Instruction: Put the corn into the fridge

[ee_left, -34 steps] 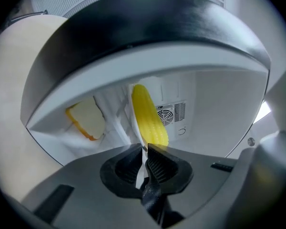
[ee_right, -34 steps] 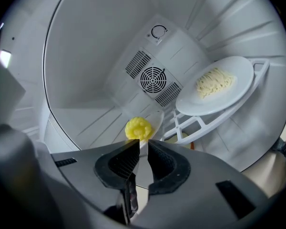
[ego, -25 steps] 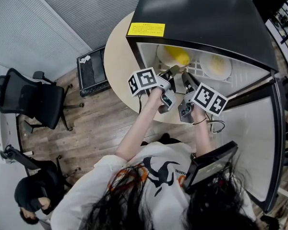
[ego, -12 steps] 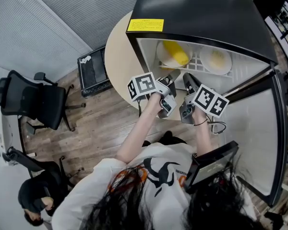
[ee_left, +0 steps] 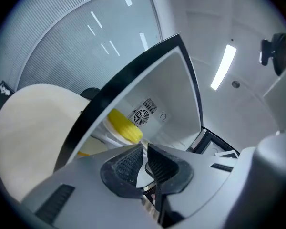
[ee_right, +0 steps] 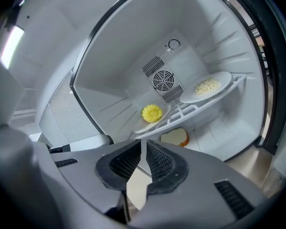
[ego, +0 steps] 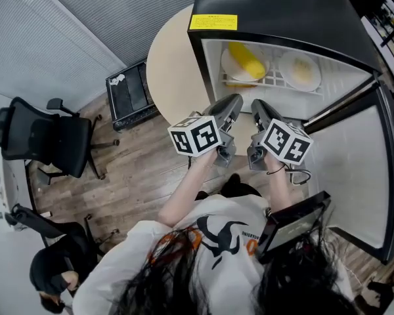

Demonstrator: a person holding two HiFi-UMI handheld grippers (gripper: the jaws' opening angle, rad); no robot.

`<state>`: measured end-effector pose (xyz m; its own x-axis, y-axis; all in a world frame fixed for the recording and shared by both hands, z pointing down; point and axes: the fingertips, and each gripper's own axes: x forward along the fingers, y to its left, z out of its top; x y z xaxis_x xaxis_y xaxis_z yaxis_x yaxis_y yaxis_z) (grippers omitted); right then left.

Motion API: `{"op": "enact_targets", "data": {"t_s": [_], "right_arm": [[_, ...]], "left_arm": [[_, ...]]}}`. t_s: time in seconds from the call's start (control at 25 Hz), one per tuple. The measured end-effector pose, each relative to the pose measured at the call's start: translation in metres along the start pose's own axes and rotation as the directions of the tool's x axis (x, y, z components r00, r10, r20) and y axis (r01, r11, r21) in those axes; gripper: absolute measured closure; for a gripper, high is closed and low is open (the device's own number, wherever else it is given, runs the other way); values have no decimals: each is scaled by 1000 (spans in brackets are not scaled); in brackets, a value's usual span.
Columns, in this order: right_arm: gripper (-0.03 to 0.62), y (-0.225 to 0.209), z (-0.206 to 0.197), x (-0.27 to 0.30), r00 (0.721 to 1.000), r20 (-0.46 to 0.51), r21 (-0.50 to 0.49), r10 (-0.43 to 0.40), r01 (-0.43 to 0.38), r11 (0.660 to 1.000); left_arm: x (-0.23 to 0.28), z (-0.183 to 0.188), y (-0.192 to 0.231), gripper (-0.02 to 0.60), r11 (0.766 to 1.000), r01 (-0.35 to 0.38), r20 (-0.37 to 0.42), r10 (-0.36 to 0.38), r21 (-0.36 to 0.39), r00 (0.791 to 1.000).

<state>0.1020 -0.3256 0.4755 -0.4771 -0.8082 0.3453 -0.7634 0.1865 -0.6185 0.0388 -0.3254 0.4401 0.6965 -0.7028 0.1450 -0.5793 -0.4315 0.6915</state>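
Corn (ego: 245, 60): short yellow cob, kernels showing on its cut end, lying on a white plate (ego: 226, 71) at the left of the wire shelf (ego: 272, 87) inside the open black fridge (ego: 276, 12). A 2nd plate (ego: 301, 71) w/ pale food sits to its right, and a bread slice (ee_right: 175, 137) lies on the fridge floor below. Vs 1 s ago, both tools have pulled back: left tool (ego: 234, 102) and right tool (ego: 256, 105) reached the shelf by the corn then, and now hang side by side outside the fridge's front edge. Each tool's jaws are closed to a thin slit, nothing between them. Door (ego: 354, 176) is swung wide to the right, leaving the opening unblocked. Bare round tabletop (ego: 171, 64) lies left of the fridge.
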Motion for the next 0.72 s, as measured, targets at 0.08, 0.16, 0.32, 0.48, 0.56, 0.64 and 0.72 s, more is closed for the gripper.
{"op": "enact_targets", "data": {"t_s": [0.08,0.16,0.32,0.48,0.56,0.64,0.72], "right_arm": [[548,12,-9,-4,1000,-3,0,11,-11,1000],[549,24,-17,-7,1000,1,-4,14,-14,1000],[553,47,-36,-17,1000,15,-11,9,-9,1000],[556,75,-54,-30,999,42,-26,14,-13,1000],[556,90,-66,-37,998,57,-33,20,-18,999],[557,104,-80,-43,998,66,-35,22,-20,999],[560,117,-97,-49,998,67,-35,18,-16,999]], "left_arm": [[-14,1,-2,541,999,4,-6,-3,46,1000],[-27,1,-3,551,997,8,-22,-6,83,1000],[-58,-2,-2,566,990,18,-40,-13,137,999],[-94,-3,-5,569,972,19,-28,-13,235,1000],[-115,-3,-9,569,953,22,-13,-18,303,1000],[-136,-6,-11,569,933,30,-13,-27,360,1000],[-156,-11,-13,569,925,47,-25,-40,378,999]]}}
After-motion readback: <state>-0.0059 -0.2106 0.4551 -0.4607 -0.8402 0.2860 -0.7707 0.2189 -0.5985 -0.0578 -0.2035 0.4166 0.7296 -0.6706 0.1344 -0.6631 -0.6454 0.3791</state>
